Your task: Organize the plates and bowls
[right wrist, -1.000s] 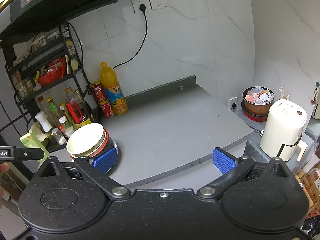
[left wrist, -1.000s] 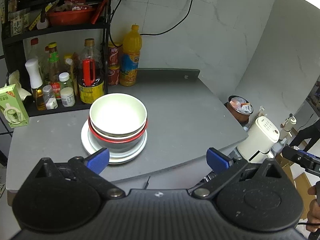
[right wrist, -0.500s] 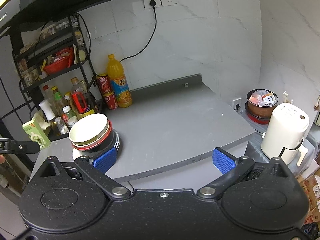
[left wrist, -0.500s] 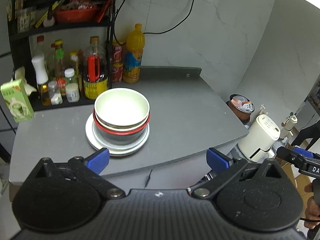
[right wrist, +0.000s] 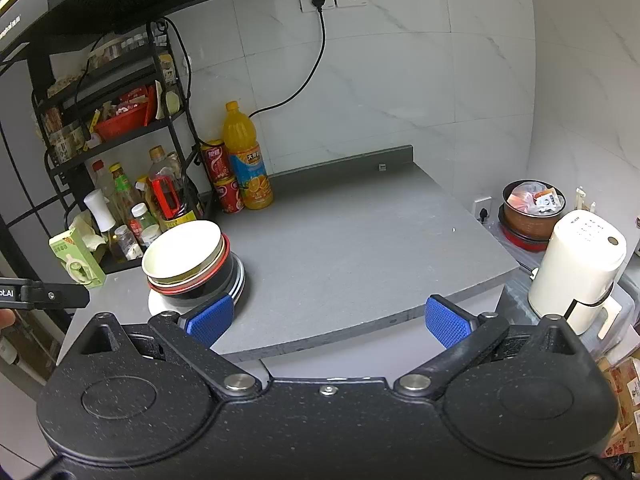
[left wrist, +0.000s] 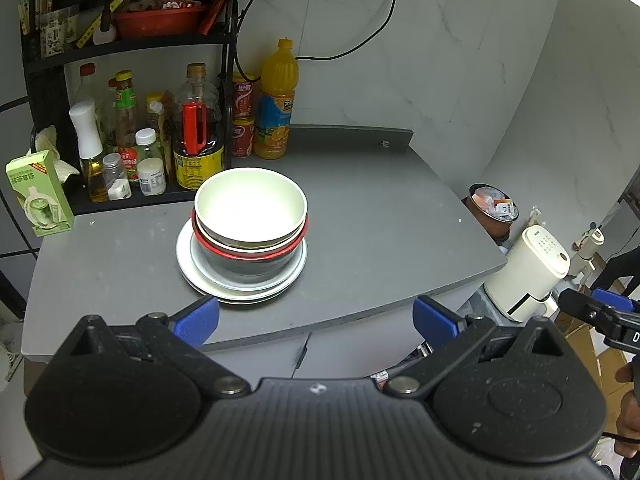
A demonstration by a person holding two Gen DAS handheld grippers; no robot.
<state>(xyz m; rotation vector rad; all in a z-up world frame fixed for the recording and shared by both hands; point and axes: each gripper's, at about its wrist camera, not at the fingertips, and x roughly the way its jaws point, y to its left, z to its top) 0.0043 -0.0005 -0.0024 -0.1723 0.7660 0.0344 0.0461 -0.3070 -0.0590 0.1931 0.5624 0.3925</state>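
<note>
Both tongs are spread wide and pinching nothing: the left gripper (left wrist: pixel 316 318) hangs off the near edge of the counter (left wrist: pixel 380 216), and the right gripper (right wrist: pixel 328 318) sits off that same edge, further right. The stack is the thing to watch: a cream bowl (left wrist: pixel 251 206) nested in a red-rimmed bowl (left wrist: pixel 250 250), the pair standing on the plates (left wrist: pixel 240 286), all in the left half of the counter, close to its near edge. By the look of it the stacking is largely done, so any further step is a tidy-up or a lift of the top bowl.

To do that well, I'd come in low from the near side with the left tongs, take one wall of the cream bowl between the pads, and lift straight up; the glazed rim looks slippery, so a firm bite matters. How many plates lie under there I can't quite tell, two or three.

Out beyond the stack, the rack (left wrist: pixel 132 44) of sauce bottles (left wrist: pixel 199 128) stands just behind it, the green carton (left wrist: pixel 38 194) to the far left, the orange juice bottle (left wrist: pixel 276 100) and the red cans (left wrist: pixel 243 116) at the back wall. A swing backward risks the bottles. The right half of the counter is open. Off the right edge stand a white kettle (right wrist: pixel 576 266) and a waste bin (left wrist: pixel 494 210).
</note>
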